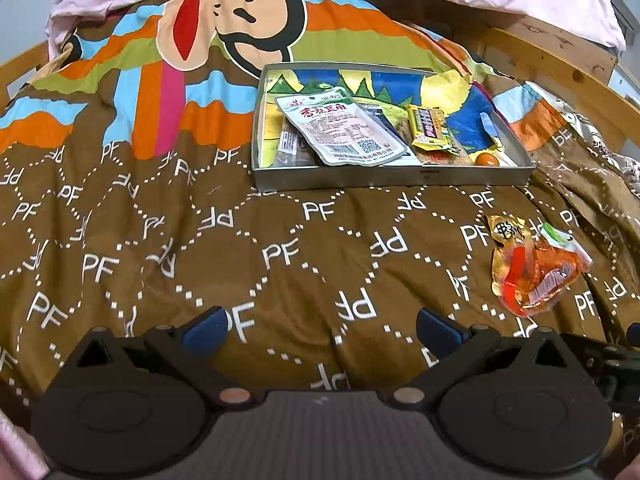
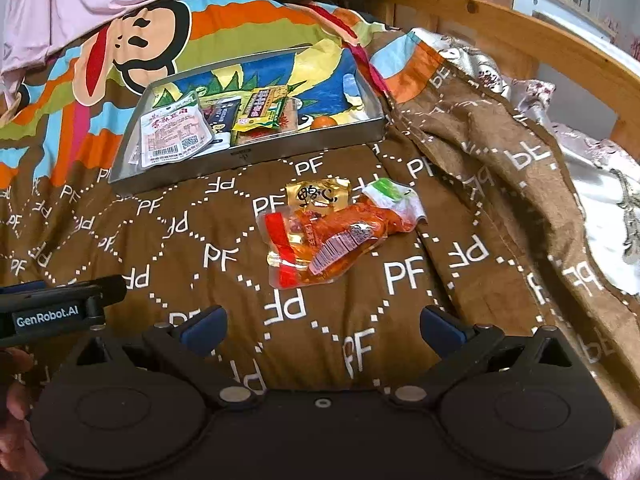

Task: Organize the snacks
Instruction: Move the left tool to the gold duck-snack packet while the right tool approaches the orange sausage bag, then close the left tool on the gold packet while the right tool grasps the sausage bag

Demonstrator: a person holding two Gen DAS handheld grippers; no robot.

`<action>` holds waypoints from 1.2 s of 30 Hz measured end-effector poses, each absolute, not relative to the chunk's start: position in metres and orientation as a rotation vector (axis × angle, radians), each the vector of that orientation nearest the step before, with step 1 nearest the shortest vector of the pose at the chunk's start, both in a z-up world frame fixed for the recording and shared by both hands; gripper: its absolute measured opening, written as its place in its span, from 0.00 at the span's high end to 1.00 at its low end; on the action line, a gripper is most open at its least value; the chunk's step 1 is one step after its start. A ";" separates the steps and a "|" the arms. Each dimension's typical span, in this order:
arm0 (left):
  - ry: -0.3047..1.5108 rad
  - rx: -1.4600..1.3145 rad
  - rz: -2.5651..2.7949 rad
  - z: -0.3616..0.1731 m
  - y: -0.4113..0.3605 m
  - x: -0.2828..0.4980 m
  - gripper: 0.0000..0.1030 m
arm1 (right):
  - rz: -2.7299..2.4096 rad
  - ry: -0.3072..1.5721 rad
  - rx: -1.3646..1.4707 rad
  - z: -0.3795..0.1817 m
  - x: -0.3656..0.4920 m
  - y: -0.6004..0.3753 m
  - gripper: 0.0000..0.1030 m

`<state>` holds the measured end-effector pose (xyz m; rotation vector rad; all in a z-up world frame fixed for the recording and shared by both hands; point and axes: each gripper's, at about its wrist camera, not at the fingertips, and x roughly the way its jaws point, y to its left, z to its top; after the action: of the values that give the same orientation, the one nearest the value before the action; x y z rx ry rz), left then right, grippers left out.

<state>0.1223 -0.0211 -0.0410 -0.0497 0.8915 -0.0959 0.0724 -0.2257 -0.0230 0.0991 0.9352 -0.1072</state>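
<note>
Both tools, left tool (image 1: 320,330) and right tool (image 2: 322,330), gape wide and empty while I line up the orange snack packets (image 2: 328,236) lying on the bed short of the tray (image 2: 248,156).

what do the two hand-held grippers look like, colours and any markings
Both look alike: a black body with two round black discs at the base, black linkage arms with silver-grey pivot pins, and blue pads on the fingertips. The left hand-held gripper has a ribbed grey centre panel. In the right hand-held gripper view, its neighbour's side reads "GenRobot.AI" in white.
</note>
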 end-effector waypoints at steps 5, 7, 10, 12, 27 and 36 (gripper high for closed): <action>0.892 -0.024 -0.096 -0.039 -0.025 0.130 0.01 | -0.127 0.929 0.129 -0.021 0.079 -0.234 0.01; 0.880 -0.012 -0.108 -0.036 -0.028 0.134 0.01 | -0.126 0.933 0.129 -0.020 0.083 -0.237 0.01; 0.857 0.024 -0.126 -0.032 -0.036 0.145 0.01 | -0.117 0.929 0.092 -0.018 0.093 -0.241 0.01; 0.841 0.047 -0.138 -0.031 -0.044 0.155 0.01 | -0.130 0.922 0.050 -0.017 0.101 -0.245 0.01; 0.682 0.018 -0.391 -0.031 -0.087 0.226 0.01 | -0.030 0.947 0.285 -0.030 0.133 -0.302 0.01; 0.730 -0.046 -0.438 -0.052 -0.088 0.244 0.01 | -0.045 0.970 0.227 -0.052 0.157 -0.287 0.14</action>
<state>0.2444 -0.0875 -0.0519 -0.0456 0.7297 -0.4381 0.1575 -0.2868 -0.0520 0.2265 0.9698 -0.0452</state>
